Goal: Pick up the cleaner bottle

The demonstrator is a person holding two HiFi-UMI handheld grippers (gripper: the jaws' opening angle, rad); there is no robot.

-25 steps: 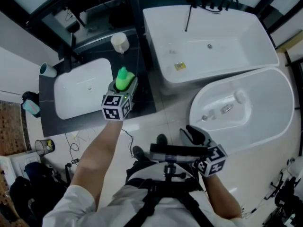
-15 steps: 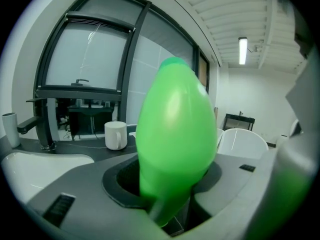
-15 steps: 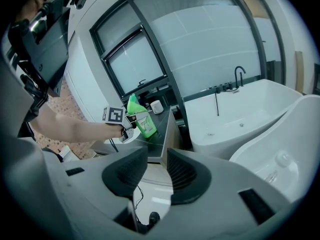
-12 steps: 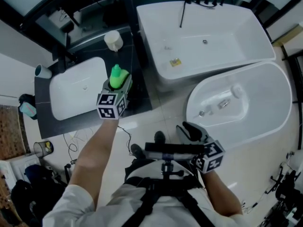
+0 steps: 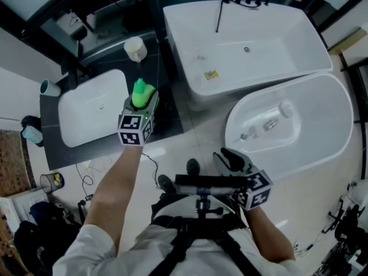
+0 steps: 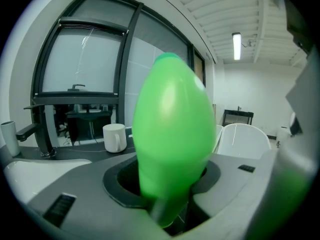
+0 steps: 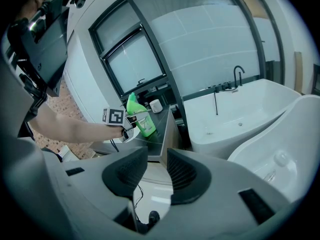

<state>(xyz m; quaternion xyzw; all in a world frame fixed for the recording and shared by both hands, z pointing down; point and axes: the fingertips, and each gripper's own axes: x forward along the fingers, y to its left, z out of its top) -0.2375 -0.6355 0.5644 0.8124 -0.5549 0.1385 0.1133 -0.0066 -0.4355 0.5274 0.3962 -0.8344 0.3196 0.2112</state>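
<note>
The green cleaner bottle point(image 5: 141, 92) stands on the dark counter point(image 5: 169, 122) beside the white sink basin point(image 5: 92, 114). My left gripper point(image 5: 145, 100) reaches in from the near side. Its jaws have just been closing, with the bottle between them. In the left gripper view the bottle point(image 6: 172, 129) fills the gap and both pads touch its sides. The right gripper view shows the bottle point(image 7: 144, 121) upright on the counter in the left gripper point(image 7: 132, 124). My right gripper point(image 5: 229, 160) hangs low over the floor, open and empty point(image 7: 157, 170).
A white mug point(image 5: 135, 49) stands on the counter behind the bottle, and a cup point(image 5: 49, 87) sits at the basin's left end. A rectangular bathtub point(image 5: 259, 45) and an oval tub point(image 5: 313, 125) lie to the right. A window frame rises behind the counter.
Only the head camera's framing has shifted slightly. The left gripper stays at the bottle and the right gripper keeps still.
</note>
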